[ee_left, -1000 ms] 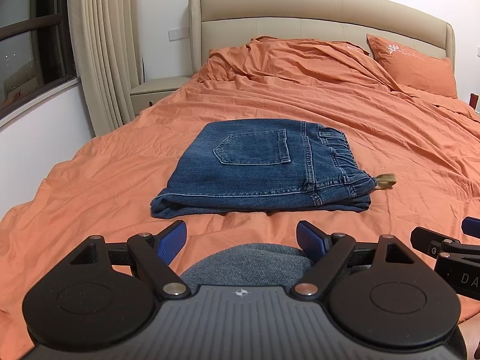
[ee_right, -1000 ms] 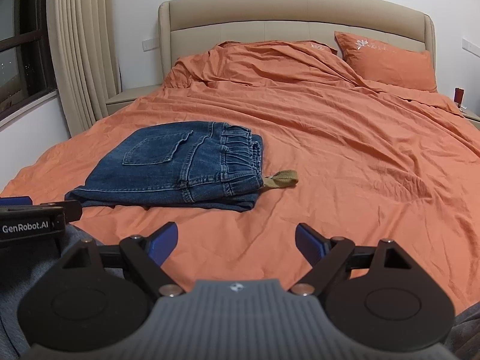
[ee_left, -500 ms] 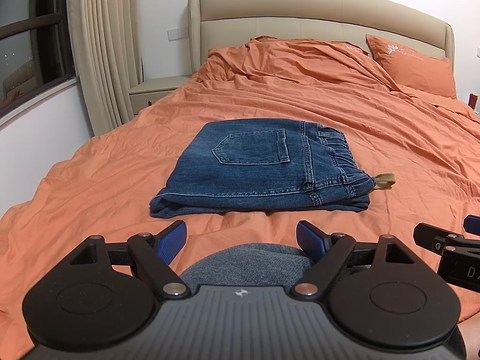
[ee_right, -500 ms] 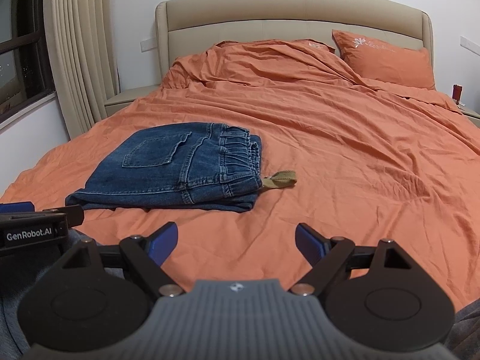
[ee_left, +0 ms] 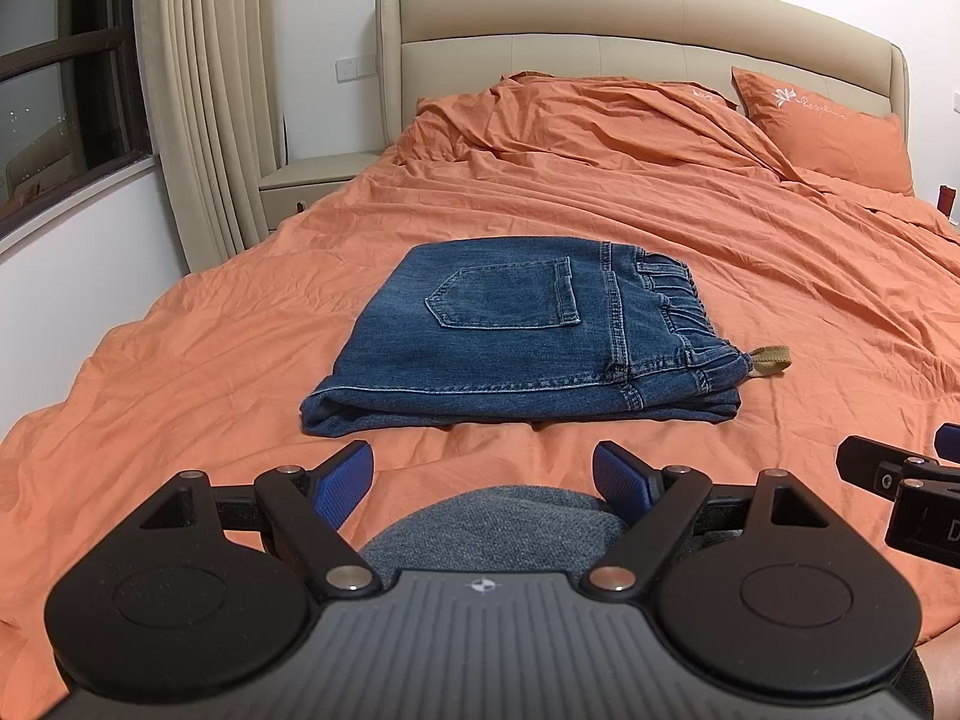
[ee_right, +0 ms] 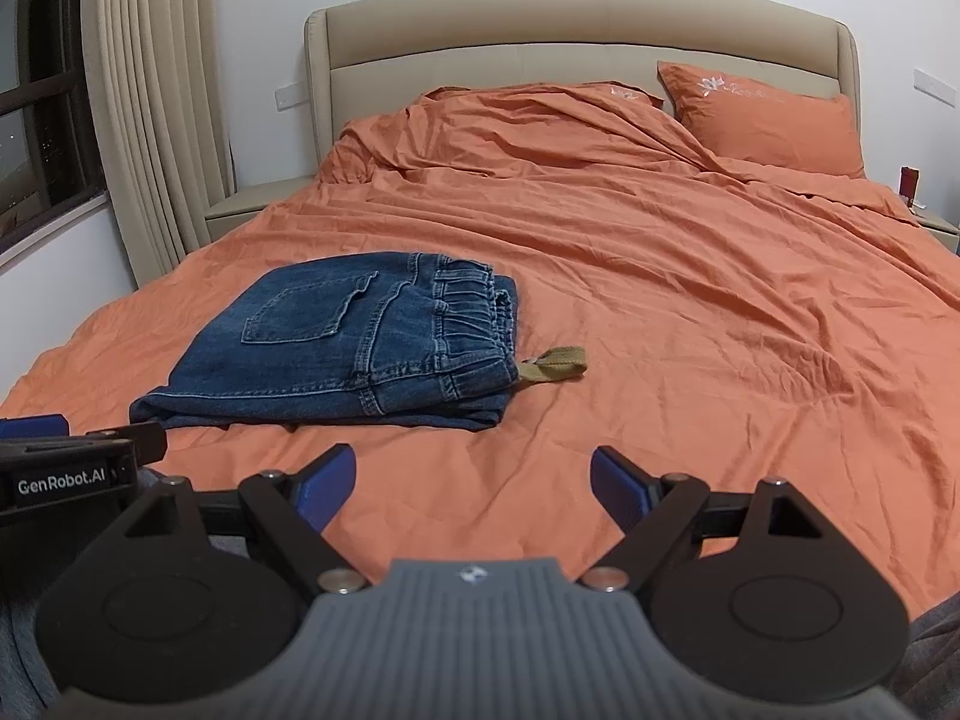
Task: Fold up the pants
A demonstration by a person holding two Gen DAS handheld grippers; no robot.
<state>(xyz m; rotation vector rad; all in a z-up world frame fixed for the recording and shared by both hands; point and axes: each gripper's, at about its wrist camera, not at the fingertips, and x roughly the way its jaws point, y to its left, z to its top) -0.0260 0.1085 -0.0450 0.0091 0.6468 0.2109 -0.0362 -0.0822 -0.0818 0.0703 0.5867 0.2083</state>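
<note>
Folded denim jeans [ee_left: 516,336] left flat toward the bed's [ee_left: 780,276] foot edge, apparently finished, with left gripper [ee_left: 483,474] and right gripper [ee_right: 474,477] held back, jaws wide, gripping nothing.

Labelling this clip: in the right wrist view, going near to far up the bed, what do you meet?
Right tongs → folded jeans → rumpled duvet → headboard.

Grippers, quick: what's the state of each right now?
Left gripper: open, holding nothing, short of the folded jeans.
Right gripper: open, holding nothing, over the orange sheet.
</note>
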